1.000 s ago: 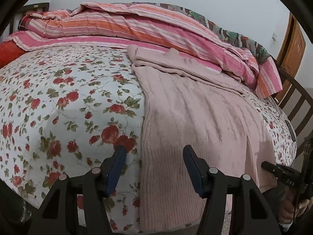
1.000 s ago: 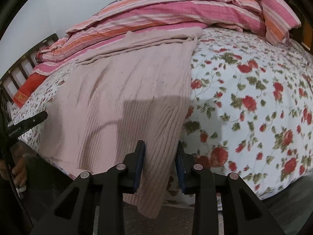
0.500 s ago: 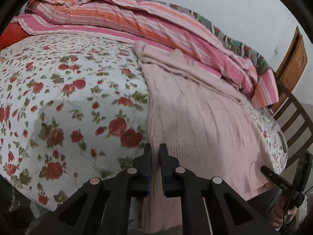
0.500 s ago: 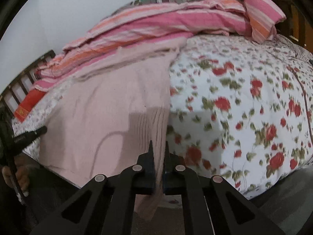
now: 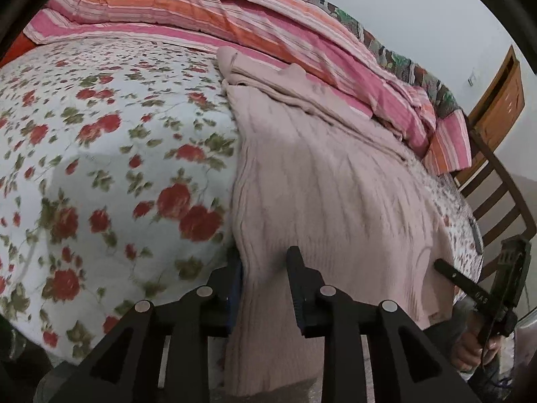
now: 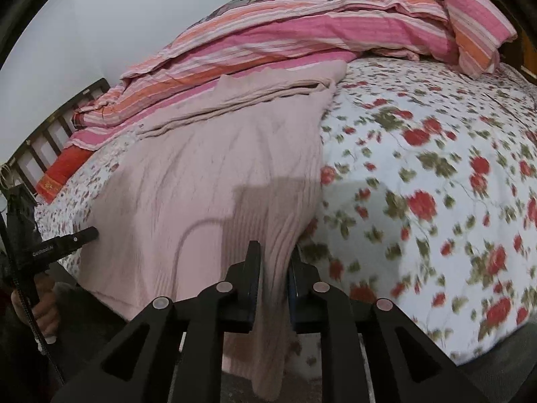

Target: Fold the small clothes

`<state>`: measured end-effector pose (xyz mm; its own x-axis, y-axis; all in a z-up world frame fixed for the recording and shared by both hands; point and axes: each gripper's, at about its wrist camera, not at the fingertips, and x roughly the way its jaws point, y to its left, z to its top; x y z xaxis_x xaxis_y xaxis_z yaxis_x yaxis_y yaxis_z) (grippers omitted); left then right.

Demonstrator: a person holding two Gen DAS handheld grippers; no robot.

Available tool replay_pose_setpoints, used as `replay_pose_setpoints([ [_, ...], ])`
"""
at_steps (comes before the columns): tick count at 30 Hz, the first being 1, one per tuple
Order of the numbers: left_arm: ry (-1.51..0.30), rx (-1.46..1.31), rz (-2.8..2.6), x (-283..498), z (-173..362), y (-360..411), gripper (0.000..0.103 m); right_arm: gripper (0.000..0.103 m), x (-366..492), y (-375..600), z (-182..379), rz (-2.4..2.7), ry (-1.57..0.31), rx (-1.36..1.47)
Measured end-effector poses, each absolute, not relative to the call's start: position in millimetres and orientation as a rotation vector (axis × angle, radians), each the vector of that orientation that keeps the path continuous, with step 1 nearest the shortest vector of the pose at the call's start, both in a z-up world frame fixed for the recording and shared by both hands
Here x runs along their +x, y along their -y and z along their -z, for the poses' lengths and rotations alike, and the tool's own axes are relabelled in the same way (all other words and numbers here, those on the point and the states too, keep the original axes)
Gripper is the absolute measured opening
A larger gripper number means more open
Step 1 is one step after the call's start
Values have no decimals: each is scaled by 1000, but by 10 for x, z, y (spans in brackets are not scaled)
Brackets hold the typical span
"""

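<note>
A pale pink knit sweater (image 5: 335,184) lies flat on the flowered bed, its hem hanging over the near edge. My left gripper (image 5: 263,268) holds the hem's left corner. Its jaws are opening, and bunched knit fills the gap between them and hides part of the left finger. In the right wrist view the same sweater (image 6: 208,174) runs up to my right gripper (image 6: 274,262) at the hem's right corner. Its jaws are opening too, with a ridge of fabric pressed between the pads and pulled up slightly.
The white sheet with red roses (image 5: 100,168) (image 6: 436,184) covers the bed. A striped pink and orange quilt (image 5: 235,23) (image 6: 302,40) is piled along the far side. A slatted wooden frame (image 5: 496,194) and a red cushion (image 6: 63,168) flank the bed. A person's hand (image 5: 470,352) shows low down.
Both grippers went from open around the hem to nearly closed on it. Now their jaws stand a little wider, and the hem corners are bunched and slightly raised.
</note>
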<state>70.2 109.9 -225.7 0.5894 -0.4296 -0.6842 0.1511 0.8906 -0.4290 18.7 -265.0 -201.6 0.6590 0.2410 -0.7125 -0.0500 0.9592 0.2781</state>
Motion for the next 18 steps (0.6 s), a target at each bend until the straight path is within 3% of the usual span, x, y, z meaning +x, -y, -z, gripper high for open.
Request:
replay_pose_setpoints([
  [4, -880, -363, 360, 751, 2262, -1068, 30, 22, 248, 2664, 2046, -181, -856, 259],
  [18, -941, -329, 401, 305, 2381, -971, 28, 22, -141, 2612, 2202, -231, -941, 262],
])
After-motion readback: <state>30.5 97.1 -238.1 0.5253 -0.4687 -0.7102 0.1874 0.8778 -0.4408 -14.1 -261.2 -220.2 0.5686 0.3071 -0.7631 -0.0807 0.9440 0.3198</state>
